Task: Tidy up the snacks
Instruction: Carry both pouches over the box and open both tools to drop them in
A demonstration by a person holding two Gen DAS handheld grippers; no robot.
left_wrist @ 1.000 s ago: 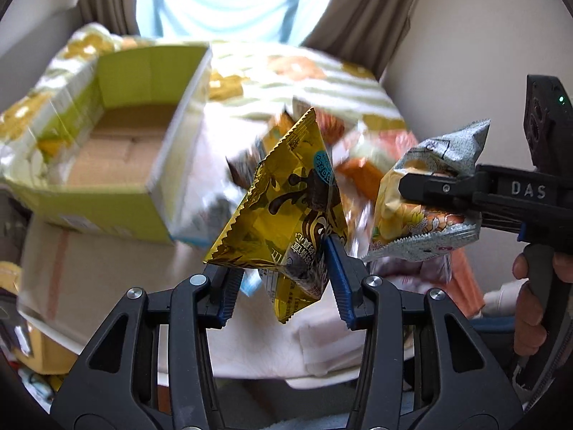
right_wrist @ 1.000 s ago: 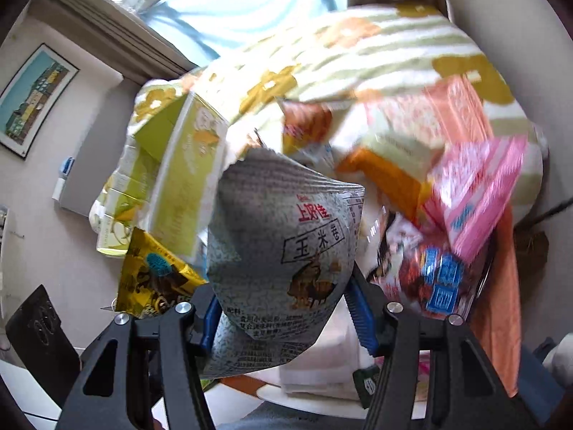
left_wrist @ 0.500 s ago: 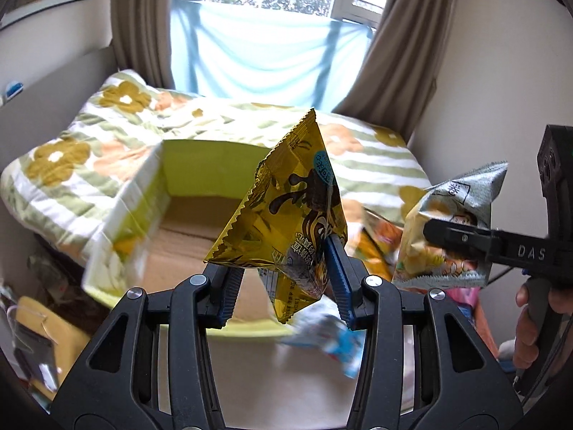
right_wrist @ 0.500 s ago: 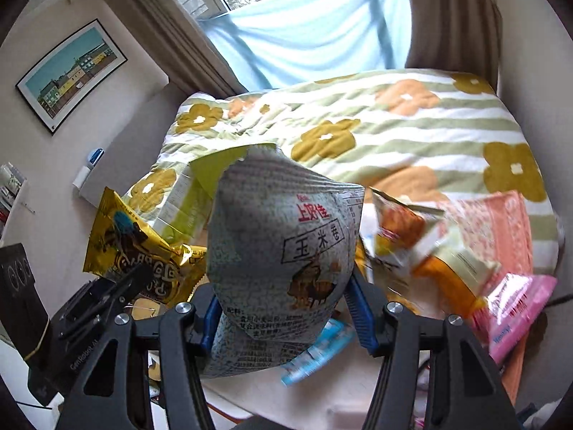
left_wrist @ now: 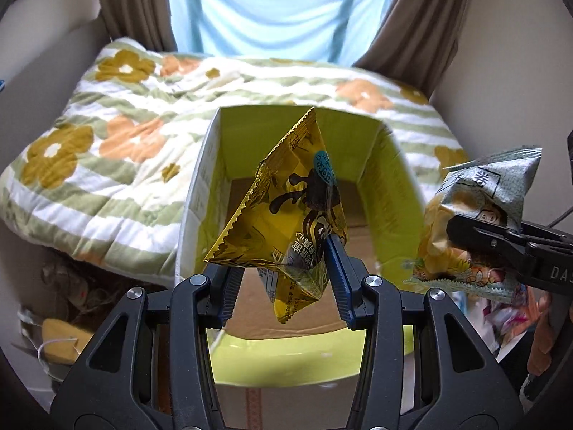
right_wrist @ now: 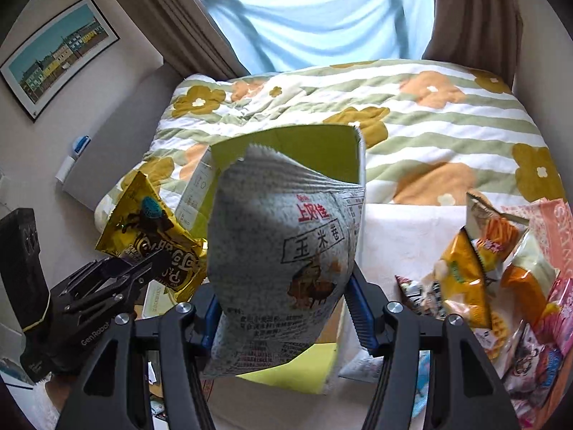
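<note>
Bags, two, one per gripper: your left gripper (left_wrist: pixel 283 279) pinches the gold bag (left_wrist: pixel 286 211), right gripper (right_wrist: pixel 283 319) the grey bag (right_wrist: pixel 283 251), over one box (left_wrist: pixel 390 193).

Glossy metallised foil, crinkled and serrated at the seams, on the yellow snack packet (left_wrist: pixel 286 215); matt printed film, creased, on the grey snack bag (right_wrist: pixel 286 251). Smooth green-coated paperboard on the box (left_wrist: pixel 390 186) walls, raw brown corrugated cardboard on its floor. Matt black moulded plastic with ribbed blue pads (left_wrist: pixel 336 272) and bright metal screw heads on the left gripper (left_wrist: pixel 283 283); soft quilted cloth on the bedspread (left_wrist: pixel 118 150).
</note>
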